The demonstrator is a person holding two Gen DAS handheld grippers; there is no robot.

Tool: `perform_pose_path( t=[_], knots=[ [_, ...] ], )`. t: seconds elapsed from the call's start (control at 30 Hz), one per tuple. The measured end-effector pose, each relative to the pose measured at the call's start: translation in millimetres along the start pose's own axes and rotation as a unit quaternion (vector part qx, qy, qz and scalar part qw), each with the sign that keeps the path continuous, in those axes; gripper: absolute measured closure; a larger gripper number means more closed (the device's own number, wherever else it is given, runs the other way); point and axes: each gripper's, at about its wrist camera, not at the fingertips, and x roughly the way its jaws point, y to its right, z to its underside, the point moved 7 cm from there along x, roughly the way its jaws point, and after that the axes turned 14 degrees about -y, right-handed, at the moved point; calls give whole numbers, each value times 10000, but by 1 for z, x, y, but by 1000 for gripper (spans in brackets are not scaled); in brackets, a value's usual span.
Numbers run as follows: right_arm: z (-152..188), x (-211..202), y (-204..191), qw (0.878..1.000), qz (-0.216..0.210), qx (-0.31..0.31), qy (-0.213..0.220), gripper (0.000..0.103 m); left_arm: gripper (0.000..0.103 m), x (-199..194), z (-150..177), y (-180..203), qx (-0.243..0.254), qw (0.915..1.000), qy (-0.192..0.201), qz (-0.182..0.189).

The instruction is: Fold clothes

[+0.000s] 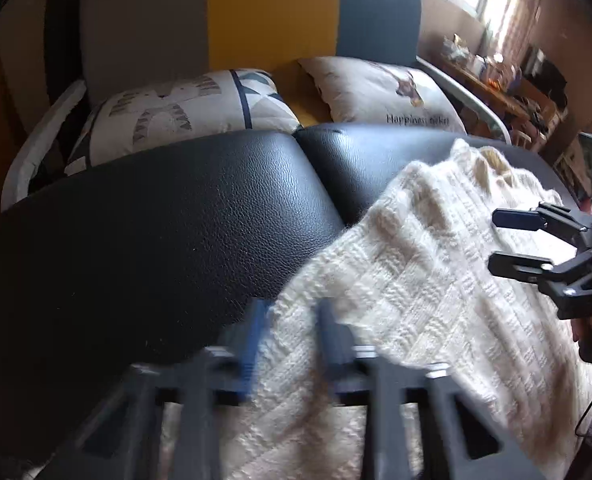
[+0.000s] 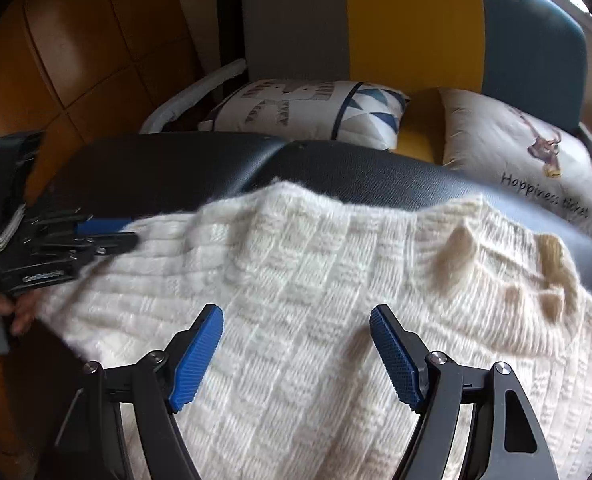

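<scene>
A cream knitted sweater lies spread over a black leather surface. My left gripper is blurred at the bottom of the left wrist view, with the sweater's left edge between its close-set fingers. The right wrist view shows that left gripper at the far left, pinched on the same edge. My right gripper hovers open over the middle of the sweater, its blue pads wide apart and holding nothing. In the left wrist view the right gripper enters from the right, above the knit.
Behind the black surface, two printed cushions rest on a seat with a grey, yellow and teal back. A cluttered wooden shelf stands at the far right under a window. A hand holds the left gripper.
</scene>
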Motion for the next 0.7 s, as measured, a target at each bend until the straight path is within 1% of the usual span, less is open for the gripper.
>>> perform_pose_path(
  t=[0.1, 0.17, 0.23, 0.33, 0.37, 0.4, 0.5, 0.53, 0.6, 0.63, 0.7],
  knots=[
    [-8, 11, 8, 9993, 364, 118, -39, 26, 96, -13, 17, -3, -391, 9973, 381, -486],
    [-11, 20, 8, 9984, 553, 115, 36, 23, 96, -9, 24, -13, -876, 9935, 467, -565],
    [-14, 26, 9, 9978, 641, 171, 85, 19, 96, -4, 26, -16, -1086, 9909, 551, -565],
    [-15, 28, 11, 9975, 648, 267, 78, 18, 95, -10, 25, -20, -1268, 9898, 462, -462],
    [-15, 28, 12, 9976, 628, 284, 67, 18, 94, -11, 25, -21, -1329, 9893, 432, -427],
    [-15, 27, 12, 9977, 608, 301, 57, 18, 90, -13, 25, -22, -1389, 9887, 403, -393],
    [-7, 15, 11, 9987, 406, 301, 86, 18, 89, -21, 25, -25, -1579, 9864, 363, -267],
    [-4, 10, 10, 9990, 328, 298, 100, 18, 89, -31, 29, -25, -1637, 9853, 474, -140],
    [3, -1, 8, 9993, 172, 291, 129, 18, 86, -53, 40, -16, -1616, 9836, 689, 408],
    [9, -8, 7, 9995, 96, 263, 148, 18, 86, -59, 45, -11, -1601, 9822, 709, 676],
    [26, -21, 3, 9997, -41, 181, 166, 18, 85, -65, 64, 4, -1616, 9760, 633, 1314]
  ],
)
